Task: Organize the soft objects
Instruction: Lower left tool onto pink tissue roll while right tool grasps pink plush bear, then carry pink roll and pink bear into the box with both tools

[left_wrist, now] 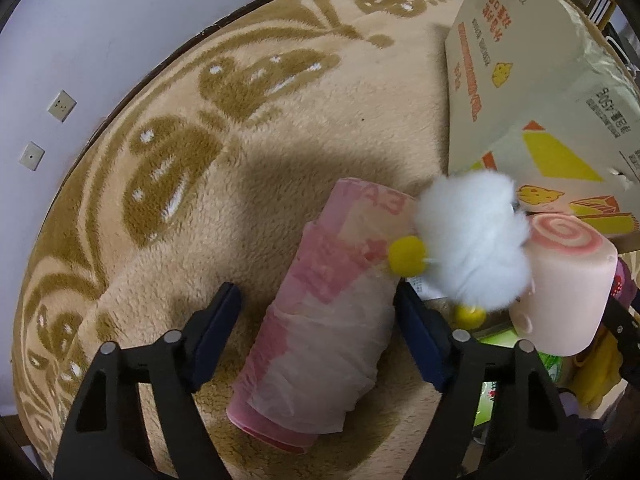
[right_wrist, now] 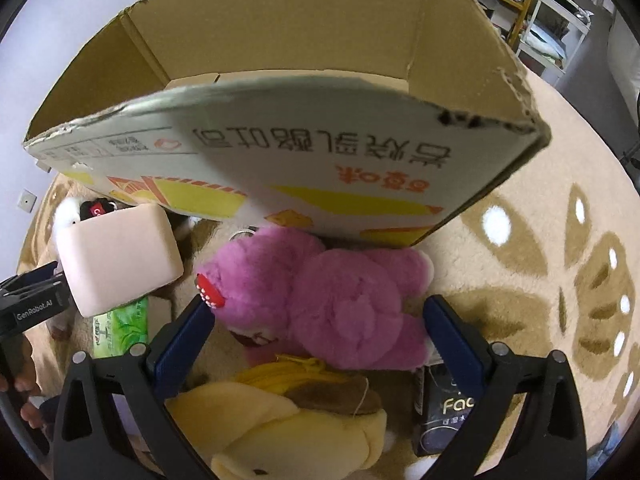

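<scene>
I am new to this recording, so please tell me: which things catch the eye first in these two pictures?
In the right wrist view, a big open cardboard box fills the top, with a purple plush toy lying below it between the fingers of the right gripper. In the left wrist view, a pink roll lies on the beige patterned blanket between the fingers of the left gripper, beside a fluffy white toy.
</scene>
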The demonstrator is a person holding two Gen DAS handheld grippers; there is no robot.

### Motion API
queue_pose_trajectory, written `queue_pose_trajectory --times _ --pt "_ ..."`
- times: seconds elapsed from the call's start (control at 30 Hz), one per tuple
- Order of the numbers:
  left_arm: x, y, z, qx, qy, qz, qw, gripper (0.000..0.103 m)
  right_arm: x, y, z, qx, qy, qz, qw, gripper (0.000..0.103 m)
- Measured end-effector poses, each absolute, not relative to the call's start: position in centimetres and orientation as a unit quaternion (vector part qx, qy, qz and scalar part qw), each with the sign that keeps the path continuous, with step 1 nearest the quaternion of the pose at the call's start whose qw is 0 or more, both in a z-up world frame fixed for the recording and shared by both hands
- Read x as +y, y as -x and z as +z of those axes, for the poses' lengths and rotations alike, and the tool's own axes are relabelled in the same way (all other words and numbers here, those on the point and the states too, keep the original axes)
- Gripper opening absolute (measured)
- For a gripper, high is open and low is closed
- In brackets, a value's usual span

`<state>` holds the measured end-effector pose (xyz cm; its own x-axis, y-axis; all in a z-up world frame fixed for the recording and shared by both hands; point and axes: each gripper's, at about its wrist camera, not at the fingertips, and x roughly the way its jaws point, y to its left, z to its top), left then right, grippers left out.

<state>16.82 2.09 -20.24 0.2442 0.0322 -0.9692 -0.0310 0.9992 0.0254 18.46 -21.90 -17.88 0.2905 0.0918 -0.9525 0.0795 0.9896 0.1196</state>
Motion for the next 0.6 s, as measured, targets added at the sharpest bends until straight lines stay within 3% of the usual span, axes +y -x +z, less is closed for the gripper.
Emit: queue_pose_trajectory --times 0.07,0.2,0.37,0.43,0.6 --pt "2.2 -16.5 -20.3 0.613 -0.006 0.020 0.789 0.073 -21.8 -18.6 -17.8 0.590 -0.074 0.013 0.804 0.095" --pt "1.9 -16.3 -20.3 0.609 -0.010 0.015 0.793 0.053 -21.3 -18.9 -17.6 0.585 -0.068 0.021 0.808 0.087" --pt "1.9 -15.6 -19.5 0.596 -0.013 0.019 0.803 0.041 -21.2 -17.4 -17.0 0.576 -0.068 0.026 0.814 0.084" --pt "2.1 -15.0 -18.4 0.581 -0.007 0.030 0.813 0.027 -21.1 -16.9 -16.7 0.571 -0.073 0.030 0.817 0.083" --pt "3.1 -14.3 -16.7 0.560 0.023 0.037 0.827 0.018 -20.4 -16.1 -15.1 0.551 -0.068 0.037 0.831 0.083"
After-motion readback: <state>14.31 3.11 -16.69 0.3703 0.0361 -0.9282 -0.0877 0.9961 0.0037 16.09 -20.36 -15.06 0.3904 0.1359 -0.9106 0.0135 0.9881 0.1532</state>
